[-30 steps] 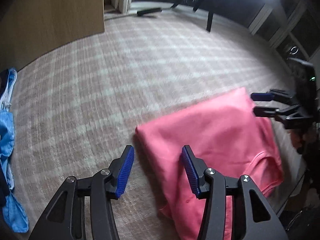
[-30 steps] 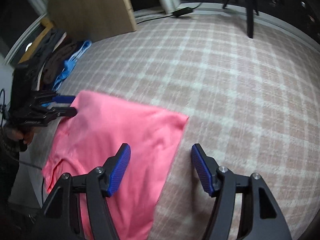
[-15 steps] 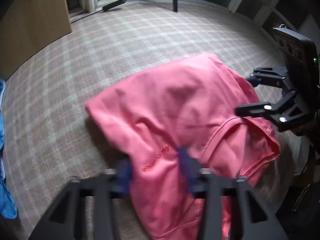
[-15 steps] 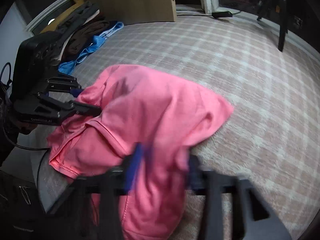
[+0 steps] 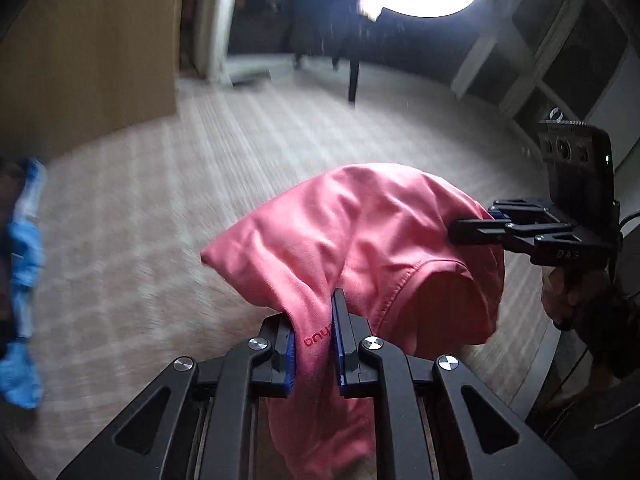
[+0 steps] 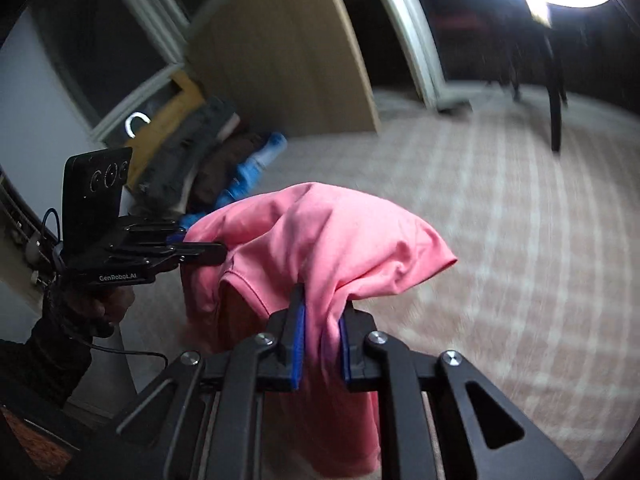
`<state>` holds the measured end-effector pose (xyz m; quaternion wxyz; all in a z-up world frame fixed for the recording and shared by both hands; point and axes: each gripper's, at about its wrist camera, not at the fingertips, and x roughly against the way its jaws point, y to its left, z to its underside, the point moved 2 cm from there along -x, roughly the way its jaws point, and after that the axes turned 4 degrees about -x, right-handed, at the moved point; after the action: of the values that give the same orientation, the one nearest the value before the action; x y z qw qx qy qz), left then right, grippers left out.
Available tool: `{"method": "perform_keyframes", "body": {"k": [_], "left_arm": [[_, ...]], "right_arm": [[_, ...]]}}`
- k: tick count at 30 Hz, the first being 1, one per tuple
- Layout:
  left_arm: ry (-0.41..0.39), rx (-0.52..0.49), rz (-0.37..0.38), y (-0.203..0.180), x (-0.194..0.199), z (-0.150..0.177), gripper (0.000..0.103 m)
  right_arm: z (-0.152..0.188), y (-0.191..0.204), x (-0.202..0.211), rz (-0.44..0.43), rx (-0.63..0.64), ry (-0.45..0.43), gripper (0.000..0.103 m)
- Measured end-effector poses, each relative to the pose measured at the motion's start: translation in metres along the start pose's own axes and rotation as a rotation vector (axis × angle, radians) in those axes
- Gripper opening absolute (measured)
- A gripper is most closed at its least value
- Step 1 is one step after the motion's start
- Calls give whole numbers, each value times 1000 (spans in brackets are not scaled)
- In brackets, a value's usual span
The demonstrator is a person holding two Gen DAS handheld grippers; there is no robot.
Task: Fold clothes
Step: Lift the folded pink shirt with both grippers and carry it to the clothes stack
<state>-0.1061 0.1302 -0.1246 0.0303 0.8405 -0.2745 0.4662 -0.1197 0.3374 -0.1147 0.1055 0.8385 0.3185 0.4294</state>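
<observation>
The pink shirt (image 5: 372, 240) is soft matt cloth with stitched seams, the carpet (image 6: 520, 240) a rough checked weave, the board (image 6: 288, 60) smooth pale wood, the grippers' (image 5: 314, 340) arms matt black plastic with shiny metal rivets.

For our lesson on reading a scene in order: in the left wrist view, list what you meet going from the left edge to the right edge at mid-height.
blue clothes → checked carpet → pink shirt → right gripper, its jaws closing on the shirt's edge.

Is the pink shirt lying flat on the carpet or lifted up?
Lifted: the pink shirt hangs bunched between the left gripper and right gripper, above the carpet.
</observation>
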Motion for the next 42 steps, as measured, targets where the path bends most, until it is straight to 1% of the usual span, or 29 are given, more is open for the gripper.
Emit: {"method": "perform_keyframes", "body": {"k": [2,5,6,9,11,12,14,16,21,23,25,27,30,31,32,33,34,36,37,38,39,40,42], "left_arm": [[-53,-1,-44,6,36,-3,13],[-126,-35,-122,9,88,-8,13],[-148,-45,-148,14,103,-11,13],[-214,-56,-220,34,150,-13,13],[-249,-66,-268,49,174,-10,13],[-261,-69,-290,59,186,-8,13],[-276,-76,-328,83,212,-2,13],[-289,-95,-363,111,239,4,13],[-303,-141,-427,195,298,4,13],[-306,-141,-435,227,311,-1,13],[-299,-135,-430,260,321,-7,13],[-279,-132,-424,293,322,-12,13],[-259,-137,-409,329,308,-15,13],[-256,-138,-403,340,303,-15,13],[-232,-122,-399,355,291,-15,19],[-179,-84,-399,376,273,-12,23],[-125,-46,-398,396,254,-10,36],[-19,31,-396,438,217,-5,35],[-5,71,-370,453,207,-2,37],[-49,112,-324,461,212,0,38],[-95,141,-308,466,221,1,37],[-128,154,-317,467,230,1,39],[-196,152,-315,465,246,-5,46]], "right_arm": [[-15,25,11,-39,41,-31,14],[-37,75,20,-51,147,-100,14],[-41,89,21,-62,164,-115,14],[-58,140,23,-106,236,-162,14],[-71,182,13,-124,294,-194,14],[-75,195,8,-130,309,-205,14],[-87,231,-8,-142,348,-230,14],[-100,265,-29,-131,381,-257,14],[-142,327,-93,-142,358,-280,14],[-157,345,-121,-140,347,-282,14],[-170,356,-147,-134,337,-271,14],[-182,363,-172,-135,323,-257,14],[-197,357,-214,-121,285,-223,14],[-201,348,-236,-100,275,-190,15],[-205,338,-258,-76,263,-152,16],[-207,325,-281,-26,233,-57,22],[-209,312,-301,16,204,30,26],[-208,292,-304,-38,135,82,27],[-208,282,-304,-64,104,101,31],[-209,278,-290,-74,101,60,34],[-212,274,-277,-81,95,13,46],[-215,269,-265,-88,89,-33,57],[-227,260,-252,-101,65,-106,58]]}}
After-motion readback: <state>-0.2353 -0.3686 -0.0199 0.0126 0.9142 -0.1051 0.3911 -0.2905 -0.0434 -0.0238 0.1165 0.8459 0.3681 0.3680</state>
